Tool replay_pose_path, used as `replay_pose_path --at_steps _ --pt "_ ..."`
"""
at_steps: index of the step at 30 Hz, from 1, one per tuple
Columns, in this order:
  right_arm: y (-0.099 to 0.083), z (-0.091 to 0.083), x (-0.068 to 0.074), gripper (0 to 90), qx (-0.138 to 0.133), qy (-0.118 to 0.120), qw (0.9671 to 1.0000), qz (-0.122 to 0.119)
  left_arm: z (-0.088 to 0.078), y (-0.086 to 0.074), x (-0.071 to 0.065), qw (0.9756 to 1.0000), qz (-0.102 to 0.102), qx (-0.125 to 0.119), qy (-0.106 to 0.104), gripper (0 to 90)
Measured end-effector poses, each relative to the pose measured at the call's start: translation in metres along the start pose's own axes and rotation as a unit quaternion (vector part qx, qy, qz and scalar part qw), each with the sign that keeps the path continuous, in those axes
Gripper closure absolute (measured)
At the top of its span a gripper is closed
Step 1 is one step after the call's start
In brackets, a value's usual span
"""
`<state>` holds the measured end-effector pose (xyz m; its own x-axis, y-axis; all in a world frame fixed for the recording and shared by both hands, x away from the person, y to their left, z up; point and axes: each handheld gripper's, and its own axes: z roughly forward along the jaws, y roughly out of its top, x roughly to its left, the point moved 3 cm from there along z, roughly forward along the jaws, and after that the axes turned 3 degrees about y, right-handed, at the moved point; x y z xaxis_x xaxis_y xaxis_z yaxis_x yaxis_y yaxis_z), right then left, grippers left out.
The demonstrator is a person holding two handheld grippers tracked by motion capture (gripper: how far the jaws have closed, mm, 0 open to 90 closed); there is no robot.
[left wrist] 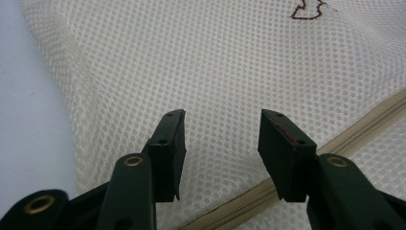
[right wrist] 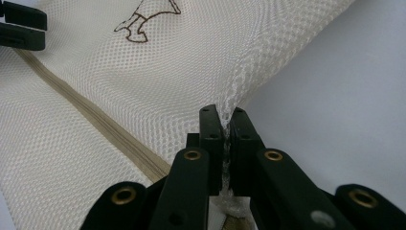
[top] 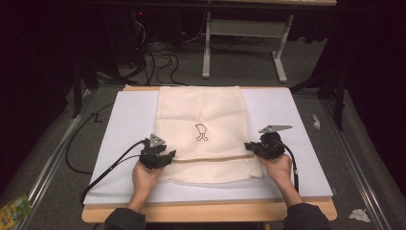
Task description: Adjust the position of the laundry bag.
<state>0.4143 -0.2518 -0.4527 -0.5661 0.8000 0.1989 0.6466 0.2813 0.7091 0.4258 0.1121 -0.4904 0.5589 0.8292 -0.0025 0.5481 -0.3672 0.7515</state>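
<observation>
I see a wooden table [top: 210, 211] carrying a white board [top: 297, 143] that covers most of its top. Behind it, on the floor, stand a white frame leg [top: 207, 43] and a tangle of black cables [top: 160, 62]; none of this obstructs the work area. A crumpled scrap [top: 359, 215] lies on the floor at near right.

A cream mesh bag [top: 201, 110] lies flat at the board's centre, a small brown figure [top: 201, 132] printed on it and a tan zipper [top: 210, 158] running left to right near its near edge.

My right gripper [right wrist: 226, 120] sits at the bag's right edge by the zipper end, jaws clamped tight on a pinch of mesh. My left gripper [left wrist: 221, 122] rests at the bag's left edge just above the zipper, jaws well apart, gripping nothing.
</observation>
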Motion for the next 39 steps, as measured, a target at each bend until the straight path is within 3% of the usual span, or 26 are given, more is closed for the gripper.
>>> replay_pose_path --at_steps 3,6,9,16,31,34,39 --pt "0.0 0.003 0.002 88.1 0.013 -0.005 0.9998 -0.011 0.0 0.004 -0.007 0.9999 0.0 -0.007 -0.014 52.3" --pt "0.002 0.001 0.002 88.1 0.006 -0.001 1.0 -0.008 0.0 0.006 -0.011 0.9994 -0.011 -0.01 -0.032 52.2" --pt "0.002 0.002 0.003 88.1 0.01 -0.002 0.9998 -0.015 0.001 0.009 -0.019 0.9992 0.004 -0.007 -0.038 52.1" --pt "0.007 0.0 0.006 88.0 0.009 -0.001 0.9998 -0.016 0.004 0.017 -0.033 0.9982 0.015 -0.009 -0.057 52.8" --pt "0.012 -0.002 0.008 88.1 0.004 0.005 0.9998 -0.017 0.008 0.03 -0.06 0.9946 0.02 -0.021 -0.1 54.5" --pt "0.014 0.002 0.012 88.1 0.018 -0.002 0.9994 -0.03 0.009 0.032 -0.064 0.9944 0.025 -0.023 -0.1 56.1" --pt "0.02 0.0 0.016 88.1 0.012 0.001 0.9993 -0.035 0.014 0.035 -0.075 0.9932 0.029 -0.019 -0.111 57.6"
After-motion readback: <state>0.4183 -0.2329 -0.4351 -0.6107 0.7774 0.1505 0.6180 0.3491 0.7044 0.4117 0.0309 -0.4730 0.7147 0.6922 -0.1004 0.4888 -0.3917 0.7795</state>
